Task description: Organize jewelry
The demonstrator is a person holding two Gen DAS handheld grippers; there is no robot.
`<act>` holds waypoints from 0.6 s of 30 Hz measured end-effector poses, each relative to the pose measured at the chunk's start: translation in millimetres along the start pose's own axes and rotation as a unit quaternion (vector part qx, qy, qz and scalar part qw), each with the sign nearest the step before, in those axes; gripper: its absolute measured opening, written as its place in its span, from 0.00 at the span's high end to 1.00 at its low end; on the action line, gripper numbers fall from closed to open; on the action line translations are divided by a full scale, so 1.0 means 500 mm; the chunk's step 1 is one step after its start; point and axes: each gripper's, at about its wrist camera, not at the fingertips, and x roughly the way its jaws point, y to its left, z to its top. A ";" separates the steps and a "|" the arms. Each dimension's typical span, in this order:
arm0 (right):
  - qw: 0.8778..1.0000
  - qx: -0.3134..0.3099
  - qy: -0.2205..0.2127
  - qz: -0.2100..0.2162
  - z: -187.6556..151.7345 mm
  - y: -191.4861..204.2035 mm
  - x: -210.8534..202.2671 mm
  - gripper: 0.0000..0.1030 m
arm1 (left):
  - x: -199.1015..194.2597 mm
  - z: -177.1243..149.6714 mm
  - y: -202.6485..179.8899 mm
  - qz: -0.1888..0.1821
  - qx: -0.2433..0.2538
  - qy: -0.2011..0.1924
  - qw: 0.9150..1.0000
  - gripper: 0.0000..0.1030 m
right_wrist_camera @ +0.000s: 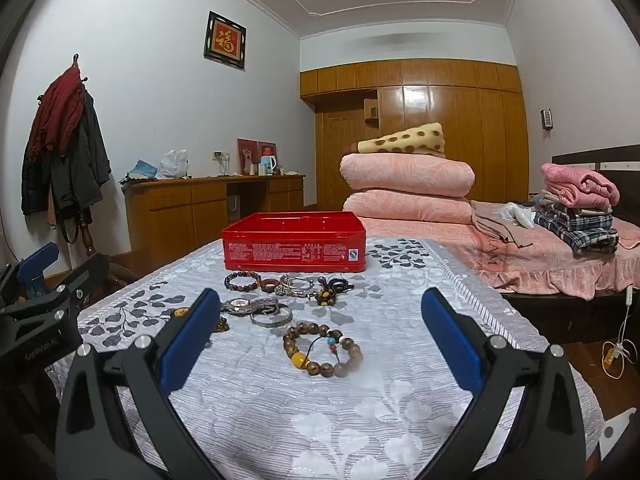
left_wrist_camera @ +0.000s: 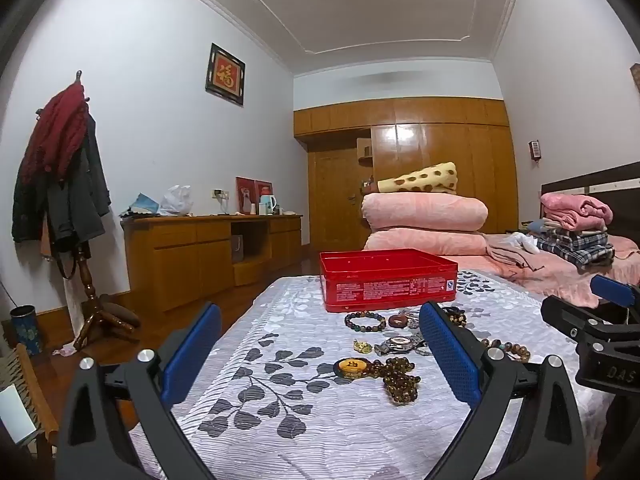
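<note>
Open red rectangular metal tin (right_wrist_camera: 294,242) sits toward the far edge of the leaf-print-covered desk (right_wrist_camera: 400,420); w/ beaded bracelets, watch & rings just in front. Big brown wooden-bead bracelet (right_wrist_camera: 322,350) lies nearest, unobstructed. Left claw (left_wrist_camera: 320,360) & right claw (right_wrist_camera: 320,344) both spread wide, empty.

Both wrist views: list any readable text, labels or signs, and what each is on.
"福": gold character in the black-framed red wall picture.
"DAS": embossed on the black body of the right gripper, partly cut off.
"LAM": letters on the pink bedspread, partly hidden.
Red rectangular metal tin: white print on its side, too small to read.
</note>
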 end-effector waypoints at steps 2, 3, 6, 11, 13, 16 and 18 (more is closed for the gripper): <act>1.000 0.000 0.001 0.000 0.000 0.000 0.000 0.05 | 0.001 0.000 -0.002 -0.003 0.000 0.001 1.000 0.06; 1.000 -0.001 0.001 0.000 0.000 0.000 0.000 0.05 | -0.002 -0.001 0.004 -0.005 0.000 0.002 1.000 0.06; 1.000 0.000 0.002 0.000 0.000 0.000 0.001 0.05 | -0.004 -0.001 -0.003 -0.007 0.005 0.002 1.000 0.06; 1.000 0.000 0.002 0.000 0.000 0.001 0.001 0.05 | -0.001 0.005 0.010 -0.001 -0.006 0.003 1.000 0.06; 1.000 -0.001 0.002 0.000 0.000 0.001 0.001 0.05 | -0.001 0.006 0.010 -0.002 -0.008 0.004 1.000 0.06; 1.000 0.000 0.002 0.000 0.001 0.001 0.001 0.05 | -0.005 0.007 0.018 0.001 -0.007 0.002 1.000 0.06; 1.000 0.000 0.002 0.000 0.001 0.001 0.001 0.05 | -0.005 0.006 0.018 0.001 -0.008 0.002 1.000 0.06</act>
